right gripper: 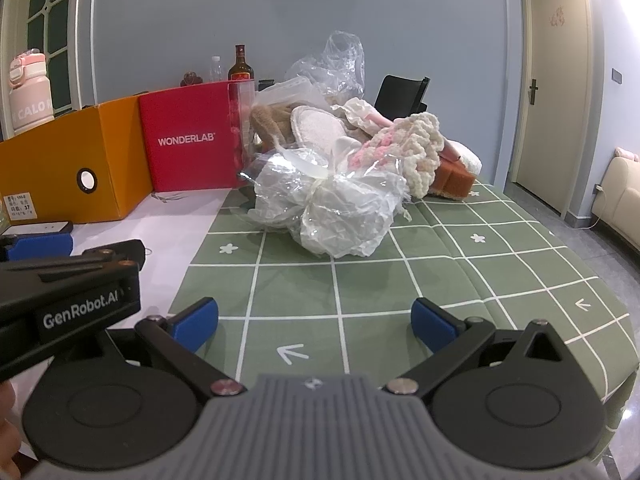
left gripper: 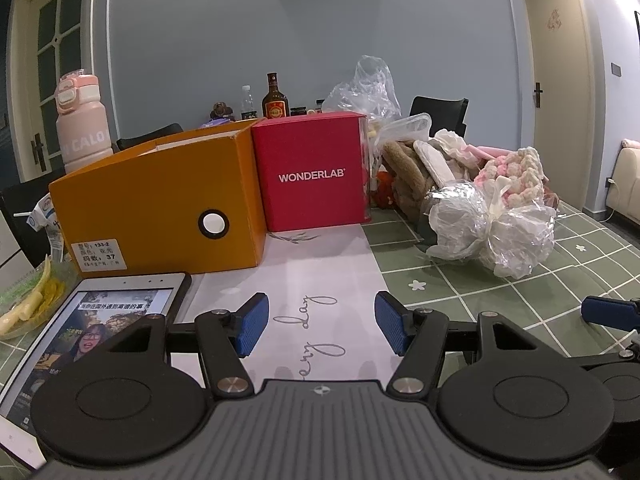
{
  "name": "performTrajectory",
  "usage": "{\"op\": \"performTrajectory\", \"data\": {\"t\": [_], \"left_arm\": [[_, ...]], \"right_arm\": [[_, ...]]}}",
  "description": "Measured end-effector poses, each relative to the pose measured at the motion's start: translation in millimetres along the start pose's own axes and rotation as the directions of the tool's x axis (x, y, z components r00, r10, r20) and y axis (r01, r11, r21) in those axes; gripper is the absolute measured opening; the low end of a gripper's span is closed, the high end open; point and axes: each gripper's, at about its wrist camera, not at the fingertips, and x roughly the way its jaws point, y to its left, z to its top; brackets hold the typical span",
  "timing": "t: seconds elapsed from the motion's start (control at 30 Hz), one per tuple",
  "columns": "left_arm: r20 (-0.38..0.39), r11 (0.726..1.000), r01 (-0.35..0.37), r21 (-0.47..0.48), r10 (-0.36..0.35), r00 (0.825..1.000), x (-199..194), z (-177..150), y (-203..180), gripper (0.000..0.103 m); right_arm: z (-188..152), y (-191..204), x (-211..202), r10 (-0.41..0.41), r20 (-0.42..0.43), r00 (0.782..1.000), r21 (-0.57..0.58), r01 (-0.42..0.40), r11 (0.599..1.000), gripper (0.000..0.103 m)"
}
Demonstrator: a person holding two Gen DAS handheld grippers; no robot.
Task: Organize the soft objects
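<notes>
Bouquet [right gripper: 344,196] on its side, crochet head toward far right; both grippers [left gripper: 320,326] [right gripper: 314,322] wide, empty.

Crinkled glossy plastic wrap [right gripper: 340,208] covers chunky knitted yarn [right gripper: 416,148] on a matt checked tablecloth [right gripper: 440,272].

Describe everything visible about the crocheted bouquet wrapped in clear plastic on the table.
The crocheted bouquet lies on its side on the green checked tablecloth, at the front of the pile of soft things. Chunky cream and pink yarn flowers show at its right end; crinkled clear cellophane over white paper wraps the rest, cinched in the middle by a pale ribbon. It leans against the pile behind. Neither gripper touches it.
</notes>
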Motion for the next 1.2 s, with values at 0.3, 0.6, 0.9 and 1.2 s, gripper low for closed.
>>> {"op": "performTrajectory", "data": {"t": [0.3,0.6,0.9,1.2], "left_arm": [[-0.009,1.0,0.002,0.002,-0.002,1.0,1,-1,-1,0.072],[0.037,1.0,0.014,0.002,-0.014,0.999,-5,-2,-2,0.072],[0.056,1.0,0.003,-0.001,-0.003,0.998,-10,4,1,0.072],[0.069,0.993,0.12,0.022,-0.121,0.99,-16,13,9,0.072]], "right_arm": [[-1,0,1,0.0,0.0,1.0,-0.014,0.0,1.0,0.1],[-1,-3,0,0.006,0.001,1.0,-0.022,-0.006,1.0,0.1],[5,-33,-19,0.026,0.018,0.999,0.085,-0.027,0.996,0.1],[37,-70,-52,-0.036,0.167,0.985,0.261,-0.009,0.965,0.101]]}}
